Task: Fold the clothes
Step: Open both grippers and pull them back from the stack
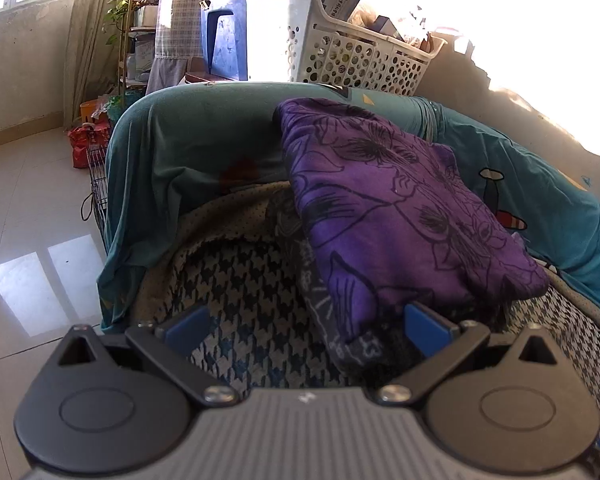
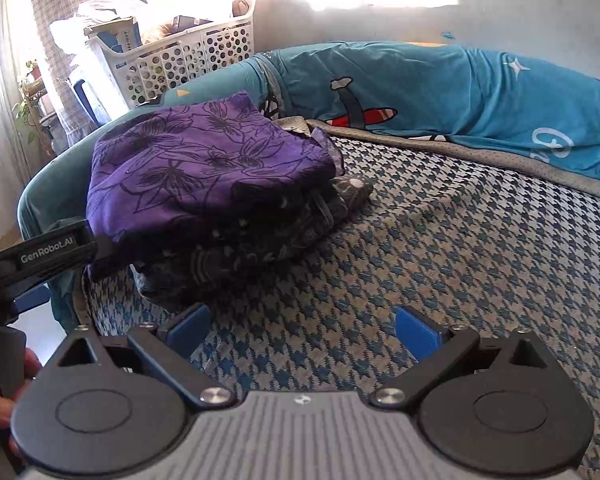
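While both jaws stand wide and empty, the left gripper point(image 1: 306, 326) and right gripper point(image 2: 302, 326) hover near a folded purple floral garment point(image 2: 204, 172) atop dark patterned clothes point(image 2: 260, 236) on the houndstooth sofa cover point(image 2: 440, 264).

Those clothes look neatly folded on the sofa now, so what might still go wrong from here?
1. The purple floral garment tops a stack of darker folded clothes and overhangs it; a nudge could slide it off.
2. The left gripper is open right at the pile's near edge, so a blue finger might snag the cloth.
3. The pile lies near the sofa's arm, so it might spill toward the floor.
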